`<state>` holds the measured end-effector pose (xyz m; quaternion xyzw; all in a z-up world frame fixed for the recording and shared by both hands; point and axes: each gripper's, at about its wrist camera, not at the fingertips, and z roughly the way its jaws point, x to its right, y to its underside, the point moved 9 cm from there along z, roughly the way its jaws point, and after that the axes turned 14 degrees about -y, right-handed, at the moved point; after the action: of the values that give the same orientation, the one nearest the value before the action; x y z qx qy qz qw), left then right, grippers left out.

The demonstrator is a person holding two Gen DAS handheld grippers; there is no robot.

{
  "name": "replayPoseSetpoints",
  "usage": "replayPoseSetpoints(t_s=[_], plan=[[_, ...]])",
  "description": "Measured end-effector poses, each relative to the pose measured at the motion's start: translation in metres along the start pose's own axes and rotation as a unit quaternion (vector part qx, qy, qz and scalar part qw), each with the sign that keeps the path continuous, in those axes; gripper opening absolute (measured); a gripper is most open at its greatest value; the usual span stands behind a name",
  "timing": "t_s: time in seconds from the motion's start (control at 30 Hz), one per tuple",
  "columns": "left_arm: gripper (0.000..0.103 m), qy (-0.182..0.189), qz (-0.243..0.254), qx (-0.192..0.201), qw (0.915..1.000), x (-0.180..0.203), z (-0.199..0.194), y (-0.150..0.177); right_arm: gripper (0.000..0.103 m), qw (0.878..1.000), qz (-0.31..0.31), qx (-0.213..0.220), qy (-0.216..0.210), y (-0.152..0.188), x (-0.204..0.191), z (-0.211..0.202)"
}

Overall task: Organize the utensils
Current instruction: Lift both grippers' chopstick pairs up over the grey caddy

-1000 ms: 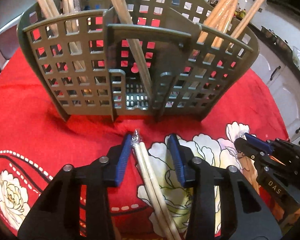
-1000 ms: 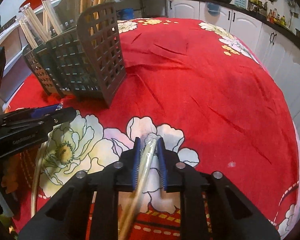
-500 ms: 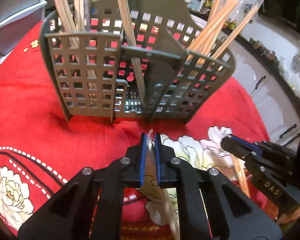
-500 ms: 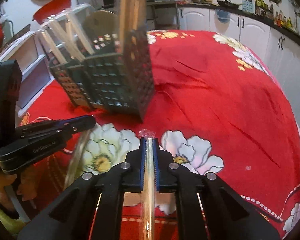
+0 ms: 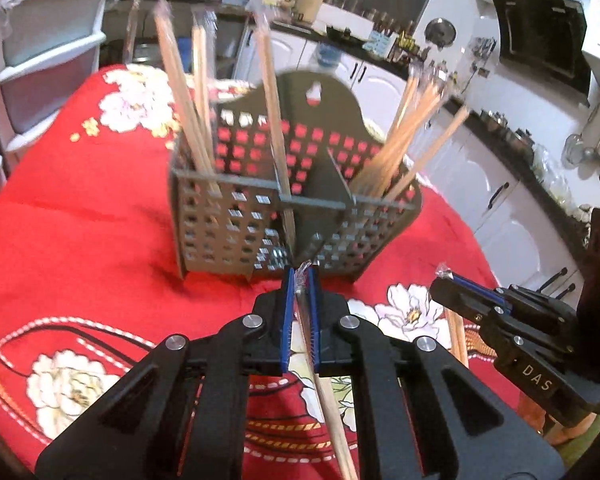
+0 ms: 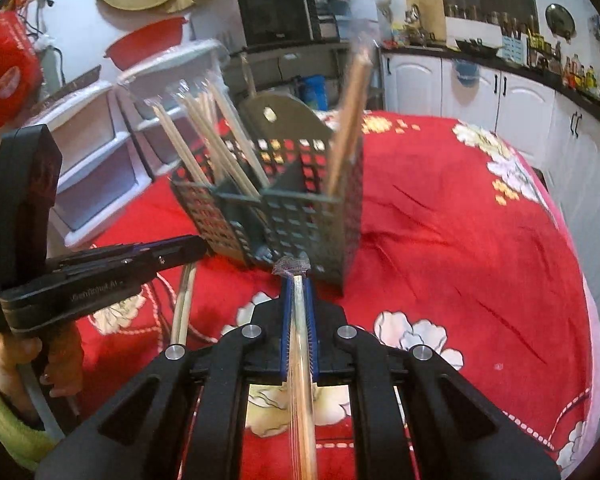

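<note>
Left view: my left claw clamped on wrapped chopsticks, tip just short of grey basket front wall. Red cloth bare on left side.

Right view: my right claw clamped on second wrapped pair, near basket corner. Wide bare cloth on right.

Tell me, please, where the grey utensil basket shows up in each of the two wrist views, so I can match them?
Left wrist view: the grey utensil basket stands at centre, just beyond the left gripper, which is shut on wrapped chopsticks.
Right wrist view: the basket is left of centre, above the right gripper.
Shared landmark: the red flowered tablecloth.
</note>
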<state>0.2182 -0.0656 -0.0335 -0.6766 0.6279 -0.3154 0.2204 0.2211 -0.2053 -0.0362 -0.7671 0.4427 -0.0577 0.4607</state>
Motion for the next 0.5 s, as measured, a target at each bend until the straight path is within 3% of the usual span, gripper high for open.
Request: replayPoseSetpoints(t_s=[0.5], plan=[[0.002,-0.003,-0.023,0.081,0.9964,-0.029,-0.063,-0.055,0.006,0.995,-0.043,0.083,-0.031,-0.057,-0.051,-0.032]])
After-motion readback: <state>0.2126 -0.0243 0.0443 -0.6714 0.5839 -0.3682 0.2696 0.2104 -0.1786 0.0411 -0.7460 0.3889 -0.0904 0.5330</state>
